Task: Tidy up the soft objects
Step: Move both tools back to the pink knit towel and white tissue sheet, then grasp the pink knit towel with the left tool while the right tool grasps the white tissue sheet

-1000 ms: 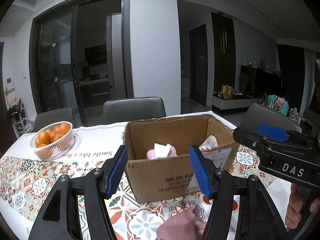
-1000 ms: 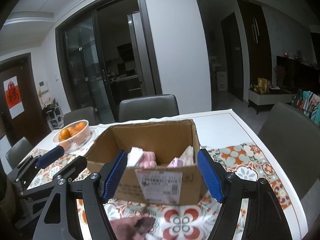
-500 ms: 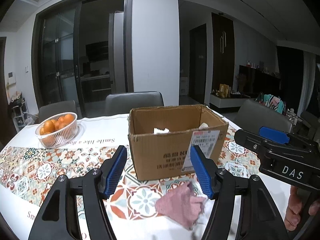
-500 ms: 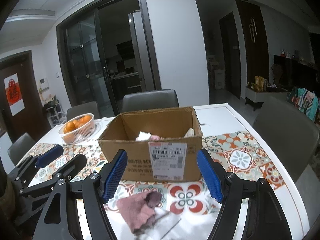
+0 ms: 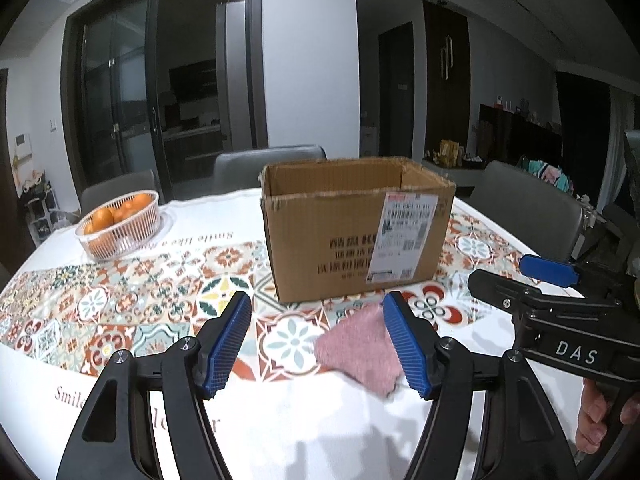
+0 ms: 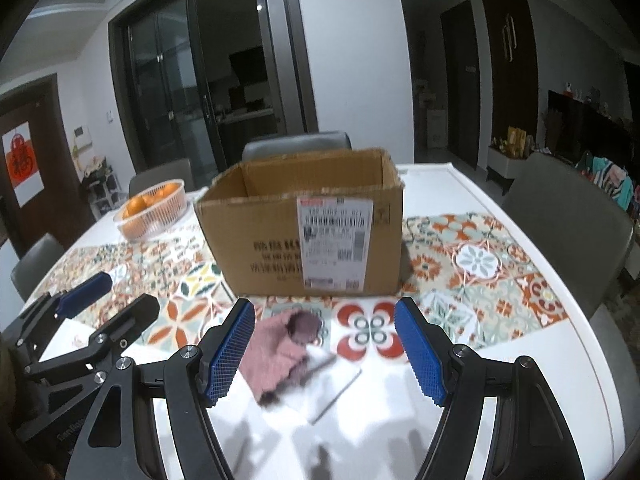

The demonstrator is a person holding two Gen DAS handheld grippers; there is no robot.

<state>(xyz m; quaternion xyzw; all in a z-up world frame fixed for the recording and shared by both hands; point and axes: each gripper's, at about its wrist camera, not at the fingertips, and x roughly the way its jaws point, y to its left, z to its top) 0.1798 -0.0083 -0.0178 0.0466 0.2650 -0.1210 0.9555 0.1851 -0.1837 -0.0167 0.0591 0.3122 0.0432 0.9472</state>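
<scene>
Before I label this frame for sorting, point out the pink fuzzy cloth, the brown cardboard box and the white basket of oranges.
pink fuzzy cloth (image 5: 356,354), left wrist view, middle of the fabric
brown cardboard box (image 5: 324,240), left wrist view, front wall
white basket of oranges (image 5: 120,236), left wrist view, side wall

"DAS": right tongs (image 5: 572,356) | "Smile": tablecloth (image 5: 72,394)

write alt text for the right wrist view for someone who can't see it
A crumpled pink fleecy cloth lies on the patterned tablecloth before an open brown cardboard box, between the right gripper's open blue-padded fingers. A white wire basket of oranges sits behind, left.
</scene>
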